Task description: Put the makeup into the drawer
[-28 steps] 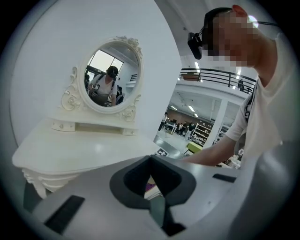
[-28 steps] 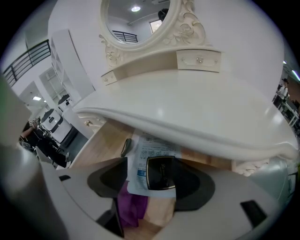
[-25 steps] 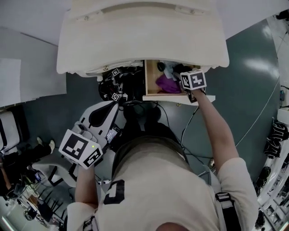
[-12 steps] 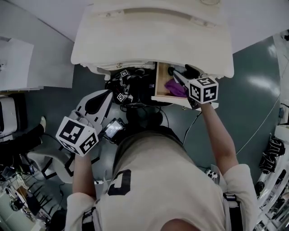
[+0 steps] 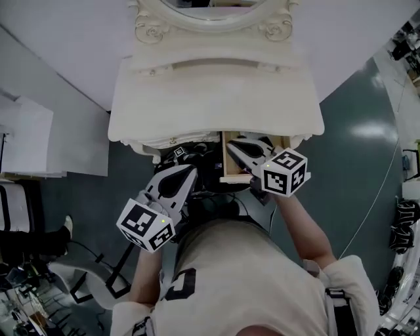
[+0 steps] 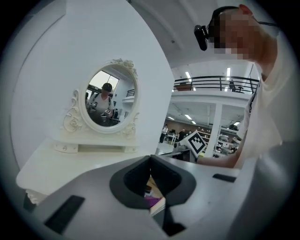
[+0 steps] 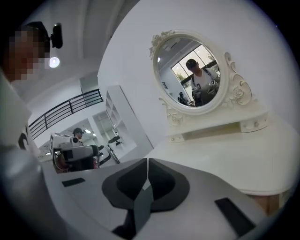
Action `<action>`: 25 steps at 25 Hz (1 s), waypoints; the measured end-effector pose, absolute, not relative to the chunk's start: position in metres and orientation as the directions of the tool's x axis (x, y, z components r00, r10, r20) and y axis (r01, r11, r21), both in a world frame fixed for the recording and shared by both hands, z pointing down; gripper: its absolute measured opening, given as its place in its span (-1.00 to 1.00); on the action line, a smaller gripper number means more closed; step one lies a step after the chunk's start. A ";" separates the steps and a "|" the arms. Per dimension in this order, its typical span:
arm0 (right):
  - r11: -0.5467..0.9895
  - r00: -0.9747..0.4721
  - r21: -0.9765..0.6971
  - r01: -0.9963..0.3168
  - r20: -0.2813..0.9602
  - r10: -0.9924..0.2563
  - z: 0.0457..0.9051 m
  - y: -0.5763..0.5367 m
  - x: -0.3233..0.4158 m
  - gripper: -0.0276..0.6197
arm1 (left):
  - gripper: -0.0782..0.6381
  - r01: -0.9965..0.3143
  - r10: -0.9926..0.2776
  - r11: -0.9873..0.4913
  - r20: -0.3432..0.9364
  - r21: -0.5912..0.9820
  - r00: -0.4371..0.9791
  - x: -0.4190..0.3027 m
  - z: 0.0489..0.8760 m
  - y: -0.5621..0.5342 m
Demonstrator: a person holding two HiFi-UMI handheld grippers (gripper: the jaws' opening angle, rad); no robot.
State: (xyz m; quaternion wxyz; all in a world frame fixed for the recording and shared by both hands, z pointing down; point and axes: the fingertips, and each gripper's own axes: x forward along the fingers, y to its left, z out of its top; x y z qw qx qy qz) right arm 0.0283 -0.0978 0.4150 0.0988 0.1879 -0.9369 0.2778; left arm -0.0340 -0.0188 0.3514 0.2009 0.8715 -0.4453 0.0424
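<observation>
The white dressing table (image 5: 216,92) has its wooden drawer (image 5: 225,161) pulled open under the front edge. My right gripper (image 5: 231,143) hovers above the drawer and hides most of its inside. Its jaws have just been closing and now meet with nothing between them (image 7: 147,160). My left gripper (image 5: 192,170) is left of the drawer, near the table's front edge, also shut and empty (image 6: 150,158). Below its jaws, the left gripper view shows a purple item (image 6: 152,202) by the drawer's edge.
An oval mirror (image 5: 213,10) stands at the back of the tabletop. Dark cables and gear (image 5: 197,152) sit under the table, left of the drawer. A white panel (image 5: 26,141) stands at far left, above teal floor (image 5: 354,144).
My right gripper has risen out of the drawer and shut its jaws. My left gripper has come up toward the table's front edge. The mirror has come into the head view.
</observation>
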 end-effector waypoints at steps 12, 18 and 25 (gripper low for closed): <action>0.797 -0.935 -0.496 -0.346 0.107 -0.339 0.331 -0.043 0.012 -0.82 | -0.62 -0.682 -0.671 -0.648 0.168 0.340 0.722 -0.021 0.335 -0.008; 0.796 -0.923 -0.479 -0.369 0.090 -0.374 0.321 -0.031 0.004 -0.82 | -0.62 -0.642 -0.636 -0.681 0.148 0.353 0.757 -0.028 0.336 -0.006; 0.777 -0.903 -0.476 -0.412 0.098 -0.419 0.314 -0.021 0.014 -0.82 | -0.62 -0.578 -0.569 -0.721 0.150 0.381 0.809 -0.013 0.339 -0.002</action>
